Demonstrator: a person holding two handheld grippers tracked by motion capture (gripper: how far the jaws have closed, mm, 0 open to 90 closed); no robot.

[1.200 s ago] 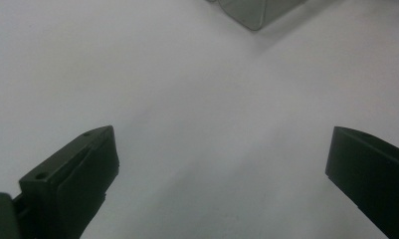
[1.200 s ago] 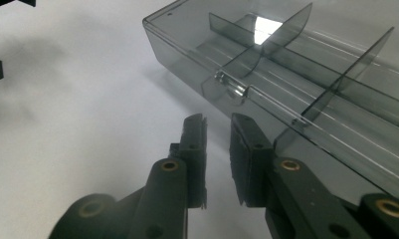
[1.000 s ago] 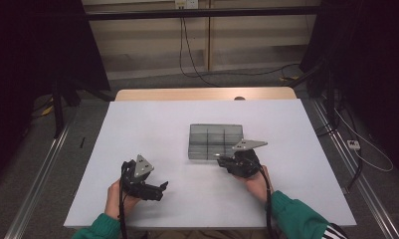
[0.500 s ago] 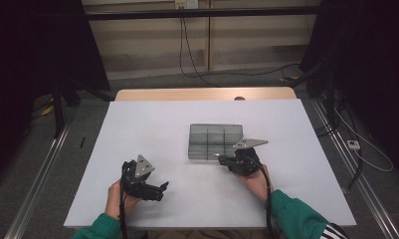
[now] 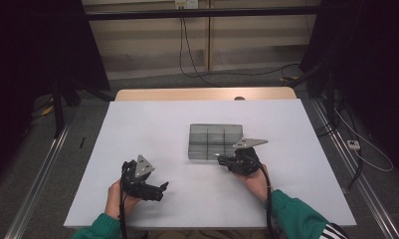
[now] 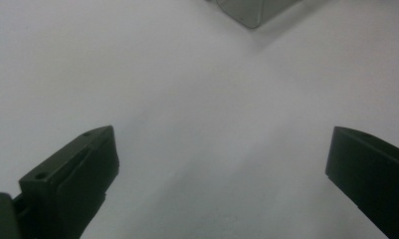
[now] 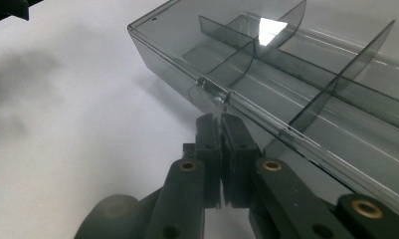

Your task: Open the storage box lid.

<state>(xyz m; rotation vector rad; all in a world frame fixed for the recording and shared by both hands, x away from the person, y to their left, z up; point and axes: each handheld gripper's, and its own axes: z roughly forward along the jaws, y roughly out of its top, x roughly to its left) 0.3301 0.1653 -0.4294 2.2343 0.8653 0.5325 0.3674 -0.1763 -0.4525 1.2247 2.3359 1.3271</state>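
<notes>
The box (image 5: pixel 216 141), a smoky clear organizer with dividers, sits a bit right of the middle of the white table (image 5: pixel 152 124). Its long sides run across the table, and its near edge faces the person.

The right gripper (image 5: pixel 221 159) is at that near edge, toward the box's right half. In the right gripper view its jaws are pinched together on the small clear latch tab (image 7: pixel 214 94) sticking off the front wall, so it's clenched on the tab. The jaws have just been closing those last bits onto it. The box's compartments look empty from that angle.

The left gripper (image 5: pixel 162 187) rests near the front left of the table, well apart from the box, with its jaws spread wide and only bare tabletop between them. In its own view just a corner of the box (image 6: pixel 249 12) peeks in at the top.

Bare white surface surrounds the box on all sides, most of it on the left. The table's far edge shows a strip of wood (image 5: pixel 187 93).
</notes>
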